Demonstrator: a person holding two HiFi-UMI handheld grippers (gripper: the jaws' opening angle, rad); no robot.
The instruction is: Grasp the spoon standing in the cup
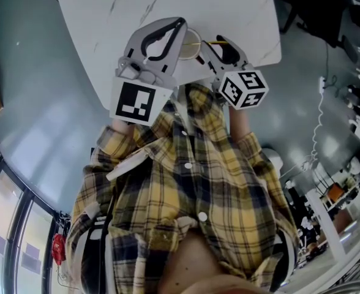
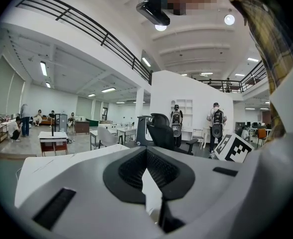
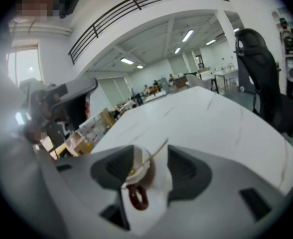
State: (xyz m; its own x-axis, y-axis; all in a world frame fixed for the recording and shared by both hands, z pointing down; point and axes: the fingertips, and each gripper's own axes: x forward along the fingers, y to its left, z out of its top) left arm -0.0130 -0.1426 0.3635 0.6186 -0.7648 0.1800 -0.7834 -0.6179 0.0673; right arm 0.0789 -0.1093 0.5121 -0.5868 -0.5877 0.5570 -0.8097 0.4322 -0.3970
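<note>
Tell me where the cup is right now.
Right gripper view: the cup stands on the table inside the open right gripper. Head view: it lies between the left gripper and the right, near the table's edge.

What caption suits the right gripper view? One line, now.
Open right hand-held gripper, jaws either side of a cup holding a spoon, on a white table.

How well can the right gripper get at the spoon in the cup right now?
Probably yes. The right gripper is open, with the cup in line between its jaws and the spoon handle leaning out above the rim; nothing seems to block it.
</note>
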